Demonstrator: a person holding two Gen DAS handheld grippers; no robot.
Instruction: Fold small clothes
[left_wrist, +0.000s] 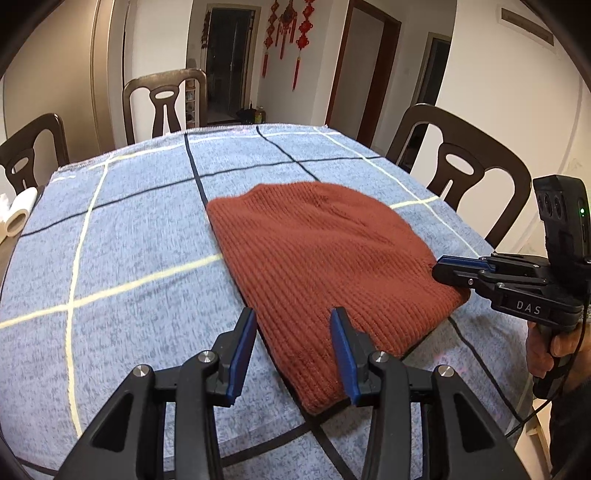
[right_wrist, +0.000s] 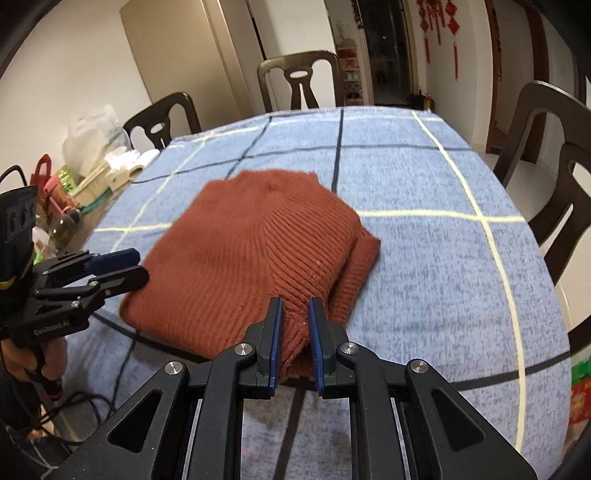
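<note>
A rust-brown ribbed knit hat (left_wrist: 317, 254) lies on the blue checked tablecloth (left_wrist: 129, 229). In the left wrist view my left gripper (left_wrist: 293, 314) hovers open over the hat's near edge, and its blue pads press on nothing. From the right wrist view this left gripper (right_wrist: 136, 264) sits just off the hat's left side. My right gripper (right_wrist: 295, 302) is shut on a bunched fold of the hat (right_wrist: 240, 236) at its near edge. A doubled layer shows on the hat's right side. The right gripper (left_wrist: 443, 267) also appears at the hat's right edge in the left wrist view.
Dark wooden chairs (left_wrist: 461, 173) ring the table. A white paper roll (left_wrist: 18, 218) lies at the table's left edge. Bags, a bottle and other clutter (right_wrist: 85, 166) crowd the left side. A person's hand (left_wrist: 546, 347) holds the right gripper's handle.
</note>
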